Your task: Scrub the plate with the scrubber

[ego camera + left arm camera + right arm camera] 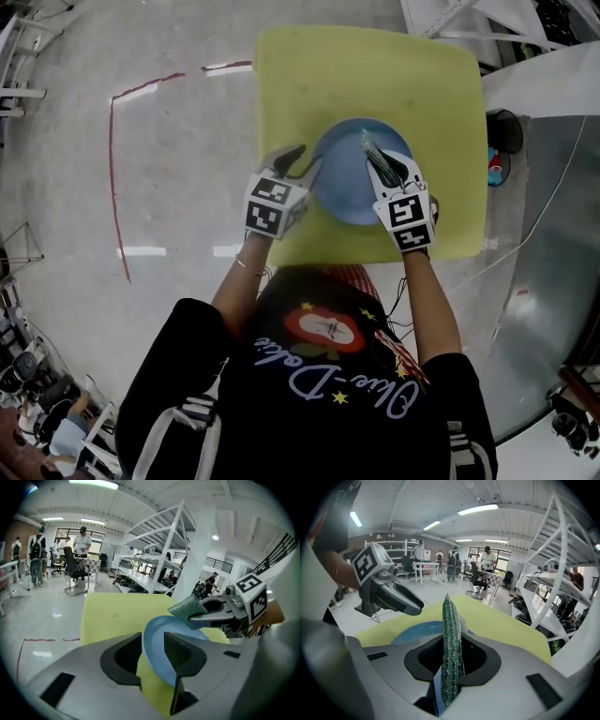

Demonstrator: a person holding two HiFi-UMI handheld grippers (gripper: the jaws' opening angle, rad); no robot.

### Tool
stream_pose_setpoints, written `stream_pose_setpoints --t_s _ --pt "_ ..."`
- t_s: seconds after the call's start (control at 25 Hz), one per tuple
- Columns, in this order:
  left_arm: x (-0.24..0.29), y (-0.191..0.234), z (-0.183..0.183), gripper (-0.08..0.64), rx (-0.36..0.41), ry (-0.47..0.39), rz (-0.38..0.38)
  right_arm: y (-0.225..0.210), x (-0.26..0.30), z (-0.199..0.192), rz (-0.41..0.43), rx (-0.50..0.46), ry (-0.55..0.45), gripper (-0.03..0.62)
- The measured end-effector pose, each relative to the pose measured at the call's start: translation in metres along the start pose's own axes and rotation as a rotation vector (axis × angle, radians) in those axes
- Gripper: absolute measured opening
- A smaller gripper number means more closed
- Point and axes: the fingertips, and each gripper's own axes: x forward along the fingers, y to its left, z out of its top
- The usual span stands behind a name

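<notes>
Now both forearms reach up-frame, angled down. Jaws of the left gripper [300, 166] gape around the round blue plate [345, 192]; those of the right gripper [389, 169] pinch a green mesh scrubber [452, 634].

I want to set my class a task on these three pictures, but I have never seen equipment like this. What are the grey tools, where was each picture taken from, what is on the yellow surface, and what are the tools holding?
There is no robot here. A person holds a two-jaw gripper in each hand, and each gripper carries its own camera. The head view is taken from the person's head and looks down on the left gripper and the right gripper above a yellow table. The other two pictures each look along one gripper's own jaws. On the table is a blue plate. The right gripper is shut on a green scrubber, which stands on edge between its pads. The left gripper's jaws are open, with the plate's rim between them; they do not seem to press on it.
</notes>
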Motion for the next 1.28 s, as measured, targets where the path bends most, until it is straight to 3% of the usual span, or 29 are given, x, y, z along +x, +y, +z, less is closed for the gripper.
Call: stream_pose_setpoints --t_s 0.48,0.72,0.8,0.92,1.12,1.28 --pt "0.031 0.014 -0.036 0.153 -0.072 0.083 -0.032 -0.003 0.052 -0.034 0.019 -0.138 0.161 0.058" --pt "0.045 0.01 -0.053 0.153 -0.064 0.14 -0.058 -0.003 0.065 -0.04 0.047 -0.13 0.215 0.058" --pt "0.047 0.009 -0.056 0.084 -0.088 0.143 -0.063 -0.001 0.067 -0.041 0.062 -0.131 0.224 0.058" --pt "0.049 0.005 -0.058 0.075 -0.105 0.166 -0.07 -0.002 0.067 -0.041 0.07 -0.144 0.23 0.058" --pt "0.049 0.007 -0.057 0.066 -0.114 0.176 -0.074 0.019 0.077 -0.04 0.154 -0.168 0.272 0.06" --pt "0.052 0.004 -0.056 0.063 -0.1 0.163 -0.059 0.028 0.078 -0.049 0.212 -0.264 0.314 0.06"
